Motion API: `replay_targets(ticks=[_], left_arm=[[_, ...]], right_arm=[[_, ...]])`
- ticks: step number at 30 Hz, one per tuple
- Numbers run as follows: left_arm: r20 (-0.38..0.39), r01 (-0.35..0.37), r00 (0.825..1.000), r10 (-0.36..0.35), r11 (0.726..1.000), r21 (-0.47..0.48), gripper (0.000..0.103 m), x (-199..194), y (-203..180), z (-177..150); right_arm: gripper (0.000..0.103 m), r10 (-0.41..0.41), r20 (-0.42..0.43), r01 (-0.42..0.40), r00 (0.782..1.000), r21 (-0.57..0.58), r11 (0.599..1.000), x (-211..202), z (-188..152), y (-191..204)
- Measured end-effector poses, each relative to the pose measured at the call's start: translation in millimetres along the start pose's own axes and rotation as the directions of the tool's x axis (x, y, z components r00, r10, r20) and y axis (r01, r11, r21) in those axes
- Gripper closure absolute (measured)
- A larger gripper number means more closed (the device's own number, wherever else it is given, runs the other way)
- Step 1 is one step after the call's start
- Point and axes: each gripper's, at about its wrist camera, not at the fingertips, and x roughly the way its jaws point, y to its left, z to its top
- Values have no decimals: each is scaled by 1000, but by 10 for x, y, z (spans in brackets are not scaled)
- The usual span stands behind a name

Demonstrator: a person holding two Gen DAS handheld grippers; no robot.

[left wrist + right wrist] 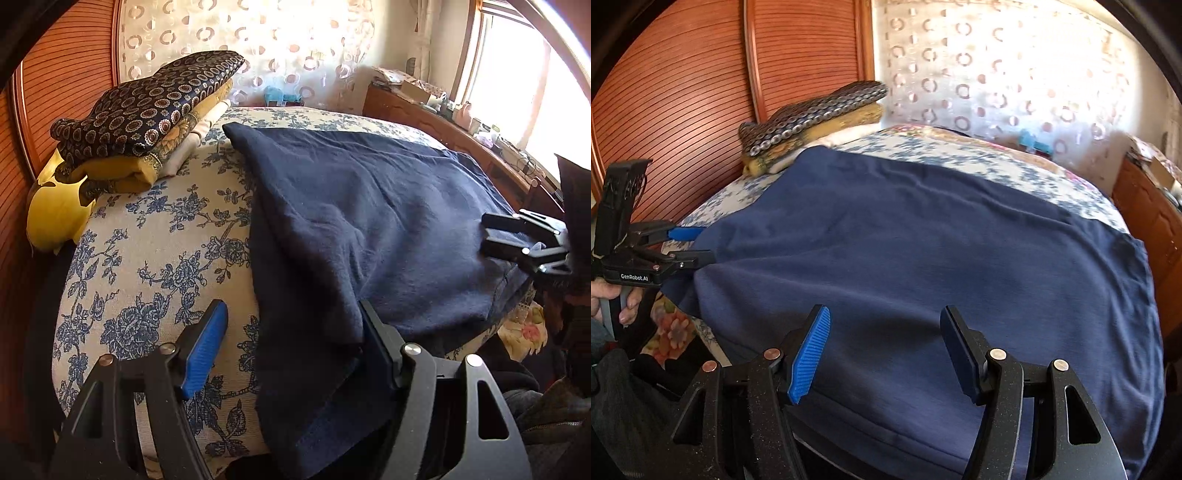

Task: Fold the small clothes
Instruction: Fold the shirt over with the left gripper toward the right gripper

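A navy blue garment [354, 206] lies spread on the bed; it fills the middle of the right wrist view [923, 243]. My left gripper [291, 332] is open at the garment's near left edge, with a fold of cloth lying between its fingers. It also shows at the left of the right wrist view [698, 245], fingers apart at the garment's corner. My right gripper [884, 343] is open just above the garment's near hem. It shows at the right of the left wrist view [491, 236], at the cloth's right edge.
A stack of folded patterned clothes [147, 110] sits at the far left of the bed, by the wooden wardrobe doors [701, 92]. The floral bedspread [155, 266] lies under the garment. A cluttered wooden sideboard [461, 129] runs along the right under the window.
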Motion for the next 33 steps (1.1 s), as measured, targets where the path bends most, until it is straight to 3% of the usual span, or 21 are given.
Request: replay_targets(ticks=[6,11,14,20,22,24,27,33], left_arm=[[4,0,1000,0,1000,-3,32,-8,-4,-10],[23,30,999,-29,999,-24,32,-32,4,-8],[23,89,996,-88,995,-43,46,-30,12,-3],[20,95,995,-94,994,-45,66,-17,-17,16],[16,104,994,-103,994,-38,82,-4,-40,20],[21,113,993,-112,993,-26,92,-6,-86,29],[51,117,992,-116,993,-17,94,-63,-136,80],[131,208,970,-206,978,-1,94,-285,-261,362]], right_arm=[[38,-4,-23,4,1000,-5,1000,161,-14,56],[30,-24,9,24,1000,-26,999,165,-56,118],[29,-41,16,42,999,-42,998,173,-66,184],[28,-28,22,29,999,-34,999,104,-106,173],[28,-27,24,28,999,-32,999,82,-121,170],[28,-24,26,25,999,-28,999,30,-155,146],[28,-15,26,15,1000,-20,1000,-3,-168,117],[28,-35,37,34,999,34,999,-166,-190,-68]])
